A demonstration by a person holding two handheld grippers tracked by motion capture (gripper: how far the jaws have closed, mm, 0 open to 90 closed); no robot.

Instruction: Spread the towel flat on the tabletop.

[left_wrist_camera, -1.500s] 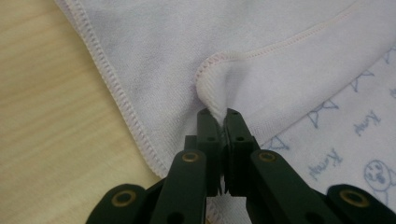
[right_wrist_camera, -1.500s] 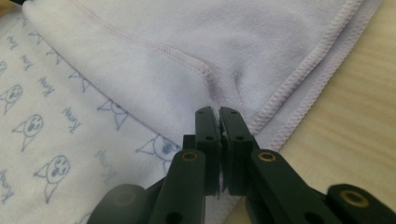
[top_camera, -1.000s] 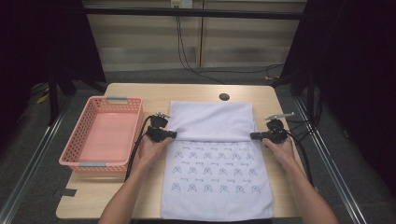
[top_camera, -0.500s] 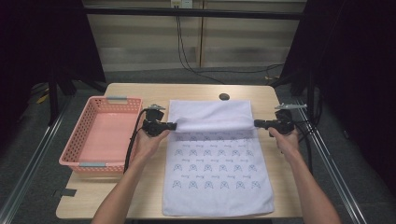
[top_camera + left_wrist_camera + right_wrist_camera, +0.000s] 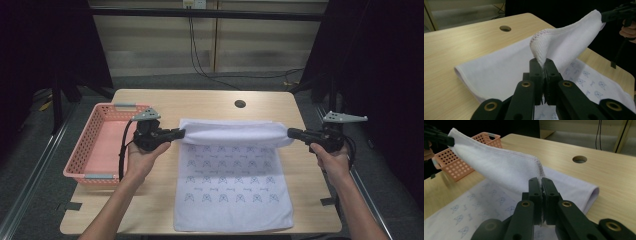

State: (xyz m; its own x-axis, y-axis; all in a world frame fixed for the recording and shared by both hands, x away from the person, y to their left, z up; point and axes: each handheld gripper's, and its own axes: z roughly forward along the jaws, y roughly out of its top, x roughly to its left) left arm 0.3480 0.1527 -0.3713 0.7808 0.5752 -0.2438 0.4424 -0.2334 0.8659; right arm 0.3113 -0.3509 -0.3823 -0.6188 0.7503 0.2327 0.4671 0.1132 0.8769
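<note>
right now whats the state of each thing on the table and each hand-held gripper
towel: near part flat on the table, far edge lifted and stretched between both grippers
left hand-held gripper: shut on the towel's left corner
right hand-held gripper: shut on the towel's right corner
pink basket: upright at the table's left, looks empty

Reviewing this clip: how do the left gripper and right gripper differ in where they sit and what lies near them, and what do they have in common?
The left gripper holds the towel's left corner, close beside the pink basket; the right gripper holds the opposite corner, near the table's right edge with no basket nearby. The left one points rightward across the table, the right one leftward. Both are shut on the towel's stitched hem, lifting that edge off the table while the printed part lies flat.
</note>
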